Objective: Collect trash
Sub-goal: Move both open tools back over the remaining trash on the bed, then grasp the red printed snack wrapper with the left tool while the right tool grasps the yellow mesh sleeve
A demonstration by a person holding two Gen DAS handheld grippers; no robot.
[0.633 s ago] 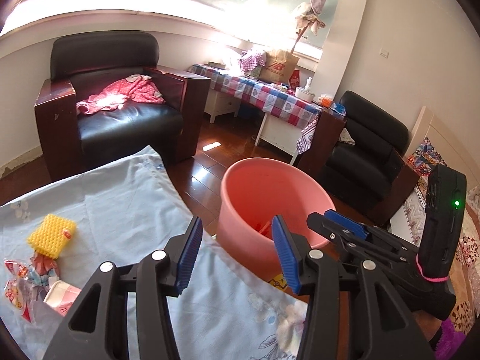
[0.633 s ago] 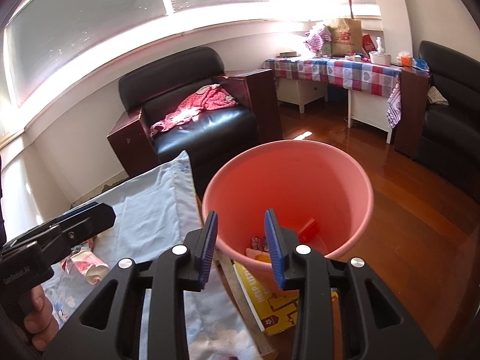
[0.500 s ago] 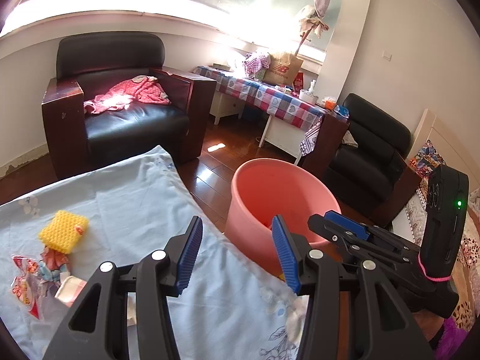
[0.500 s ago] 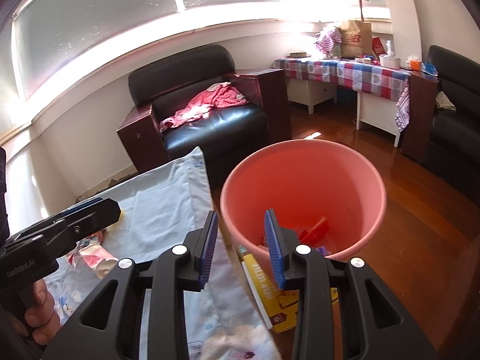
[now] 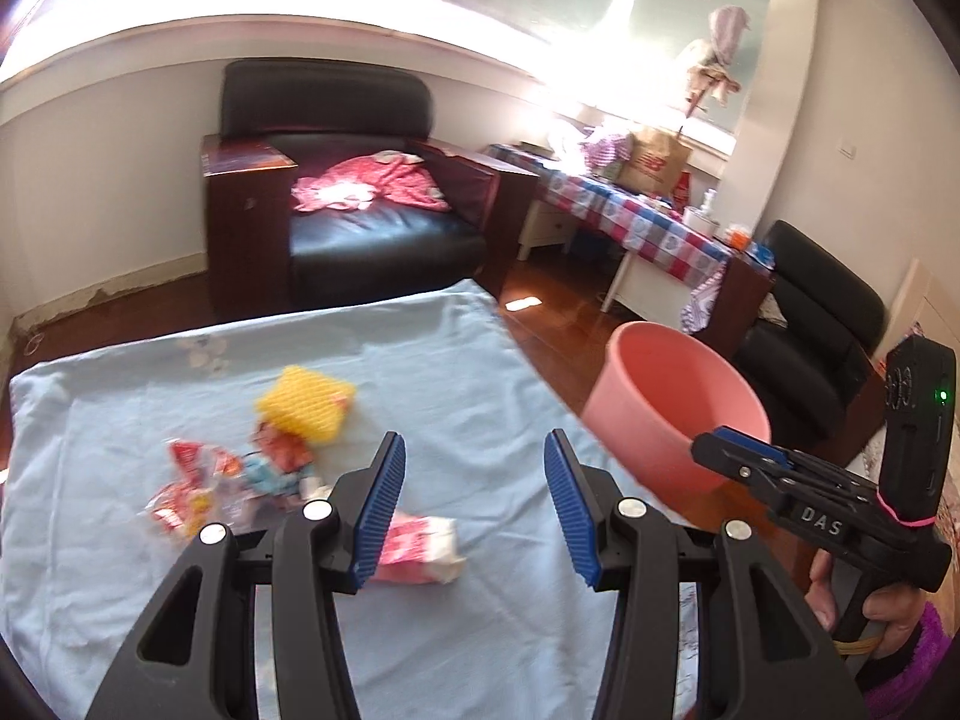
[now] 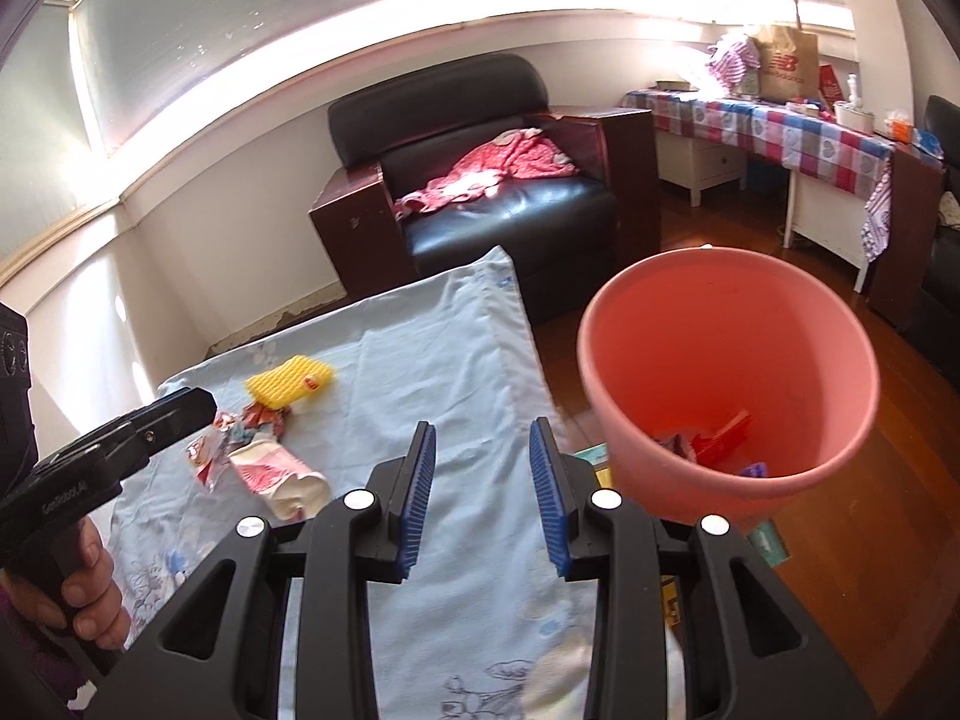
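Wrappers (image 5: 228, 480) blur together left of the wide-open, empty left gripper (image 5: 474, 504); right gripper (image 6: 483, 495) likewise open, empty.

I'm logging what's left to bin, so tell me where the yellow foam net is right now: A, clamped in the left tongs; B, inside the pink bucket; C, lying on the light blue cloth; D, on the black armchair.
C: the yellow foam net lies on the light blue cloth next to the crumpled wrappers, outside the pink bucket, and both the left tongs and right tongs are open and empty.
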